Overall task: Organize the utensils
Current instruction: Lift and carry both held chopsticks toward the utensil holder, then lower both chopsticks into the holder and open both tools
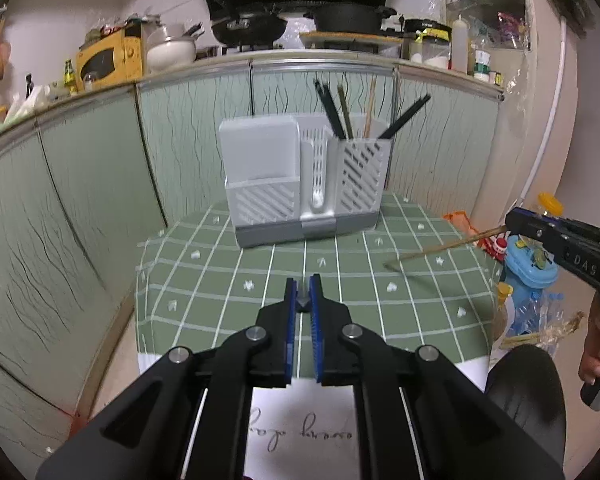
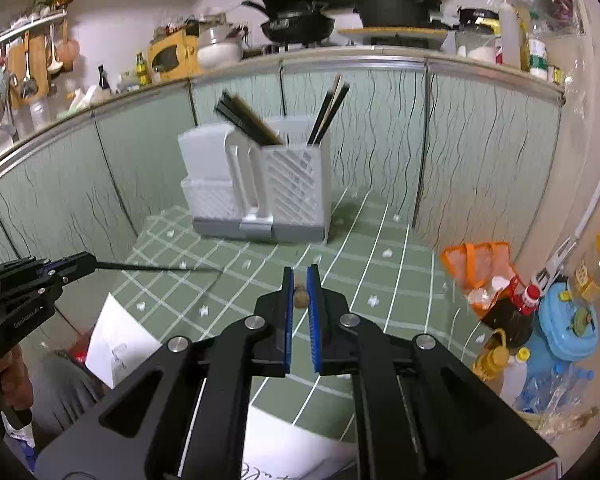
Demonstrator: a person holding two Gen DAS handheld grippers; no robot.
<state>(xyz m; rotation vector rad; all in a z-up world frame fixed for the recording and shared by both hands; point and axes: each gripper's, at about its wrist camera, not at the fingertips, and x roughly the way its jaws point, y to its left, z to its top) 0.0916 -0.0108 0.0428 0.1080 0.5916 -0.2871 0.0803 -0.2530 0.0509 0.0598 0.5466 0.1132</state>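
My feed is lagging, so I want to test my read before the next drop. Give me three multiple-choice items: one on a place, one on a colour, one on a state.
1. Where in the utensil holder do the stowed chopsticks stand?
A. the slatted compartment at its right end, seen from the left wrist
B. the solid-fronted section at its left end
C. flat across its base

2. What colour is the chopstick held by the right gripper?
A. black
B. pale wood
C. red

3. What state is the left gripper in?
A. open and empty
B. open around the holder's wall
C. shut on a dark chopstick

Key:
1 A, they stick up out of the right-end compartment.
2 B, the left wrist view shows a tan stick jutting from it.
3 C, the right wrist view shows a black stick jutting from its closed fingers.
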